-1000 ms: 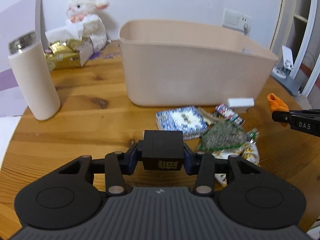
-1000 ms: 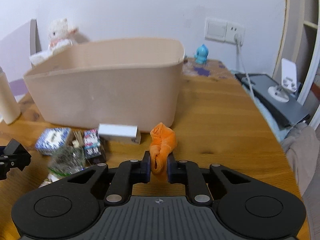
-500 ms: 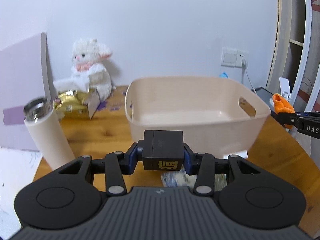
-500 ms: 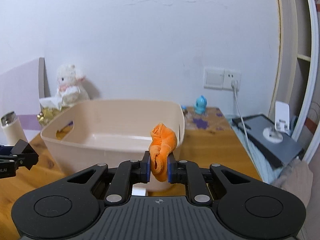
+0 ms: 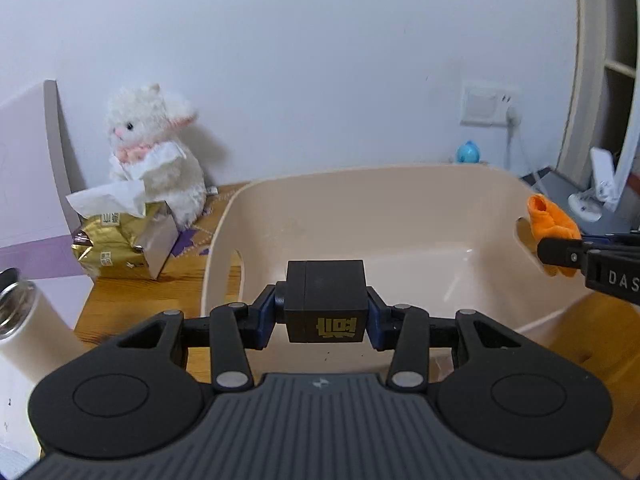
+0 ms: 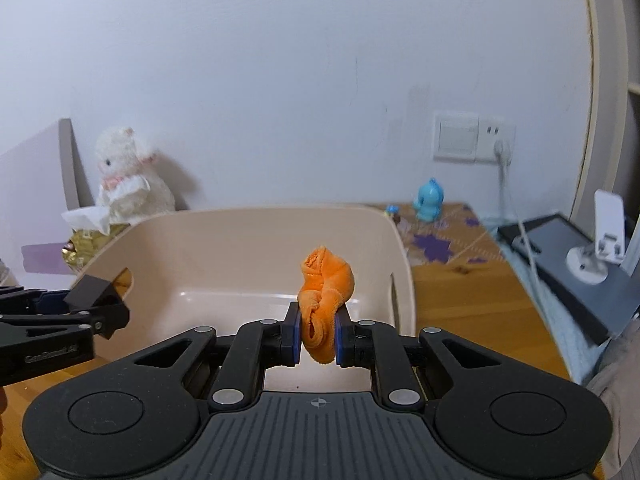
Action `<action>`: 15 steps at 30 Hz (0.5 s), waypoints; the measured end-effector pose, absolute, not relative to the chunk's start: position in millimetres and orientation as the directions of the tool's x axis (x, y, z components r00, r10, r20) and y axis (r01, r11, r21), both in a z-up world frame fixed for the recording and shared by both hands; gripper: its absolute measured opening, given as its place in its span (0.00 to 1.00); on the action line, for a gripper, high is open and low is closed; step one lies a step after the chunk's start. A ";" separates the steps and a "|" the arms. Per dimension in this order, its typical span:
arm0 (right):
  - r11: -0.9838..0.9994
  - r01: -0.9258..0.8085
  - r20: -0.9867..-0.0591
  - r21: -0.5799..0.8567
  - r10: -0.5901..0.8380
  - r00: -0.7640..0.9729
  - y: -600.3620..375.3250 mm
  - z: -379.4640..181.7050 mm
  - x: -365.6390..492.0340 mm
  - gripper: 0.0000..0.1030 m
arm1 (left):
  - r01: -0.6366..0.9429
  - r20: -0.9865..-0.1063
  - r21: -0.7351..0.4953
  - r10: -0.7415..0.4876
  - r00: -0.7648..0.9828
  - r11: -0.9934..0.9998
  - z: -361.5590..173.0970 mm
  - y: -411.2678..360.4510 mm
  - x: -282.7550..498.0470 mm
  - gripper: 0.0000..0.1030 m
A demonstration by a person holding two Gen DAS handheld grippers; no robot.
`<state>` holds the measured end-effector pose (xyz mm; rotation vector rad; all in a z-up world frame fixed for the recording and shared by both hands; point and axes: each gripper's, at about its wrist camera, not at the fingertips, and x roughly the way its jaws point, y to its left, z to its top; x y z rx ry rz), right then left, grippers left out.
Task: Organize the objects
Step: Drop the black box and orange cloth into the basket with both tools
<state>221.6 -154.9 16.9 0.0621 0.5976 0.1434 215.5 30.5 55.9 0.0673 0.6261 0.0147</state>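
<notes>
My left gripper (image 5: 325, 318) is shut on a black box (image 5: 325, 304) with gold lettering, held above the near left part of the beige bin (image 5: 400, 184). My right gripper (image 6: 317, 334) is shut on a crumpled orange cloth (image 6: 326, 288), held over the near right part of the same bin (image 6: 256, 216). The bin's inside looks bare. Each gripper shows in the other's view: the orange cloth (image 5: 550, 222) at the right edge, the black box (image 6: 96, 300) at the left.
A white plush rabbit (image 5: 156, 148) and a gold tissue pack (image 5: 120, 240) stand behind the bin on the left. A cream bottle (image 5: 24, 344) is at the near left. A blue figurine (image 6: 430, 200), a wall socket cable and a phone stand (image 6: 600, 248) lie to the right.
Both grippers have risen from table level with their loads and moved forward over the bin. The small items on the table in front of the bin have dropped out of view.
</notes>
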 end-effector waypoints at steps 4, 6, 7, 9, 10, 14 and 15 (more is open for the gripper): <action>0.991 -0.109 -0.589 0.072 0.130 0.798 -149.8 5.9 233.9 0.15 | -0.003 -0.618 0.086 0.056 0.784 0.996 41.8 29.3 234.5 0.45; 0.991 -0.116 -0.606 0.062 0.130 0.785 -147.0 1.4 237.0 0.16 | -0.002 -0.627 0.105 0.068 0.776 0.995 36.2 28.2 239.4 0.45; 0.991 -0.118 -0.612 0.058 0.129 0.780 -145.8 -0.4 237.7 0.16 | -0.001 -0.626 0.123 0.079 0.776 0.992 34.7 26.3 240.8 0.45; 0.992 -0.121 -0.617 0.043 0.121 0.778 -143.1 -2.7 237.1 0.30 | 0.004 -0.634 0.114 0.069 0.770 0.993 35.3 27.1 241.7 0.45; 0.992 -0.120 -0.615 0.037 0.117 0.780 -142.7 -2.4 236.8 0.33 | 0.010 -0.638 0.105 0.060 0.768 0.994 36.8 27.4 240.9 0.46; 0.992 -0.122 -0.585 0.024 0.113 0.803 -140.2 5.5 226.0 0.56 | 0.021 -0.584 0.149 0.071 0.808 0.989 51.0 19.3 223.9 0.73; 0.992 -0.121 -0.576 0.021 0.111 0.810 -139.7 9.0 223.3 0.65 | 0.019 -0.565 0.154 0.072 0.822 0.988 55.4 17.9 218.0 0.81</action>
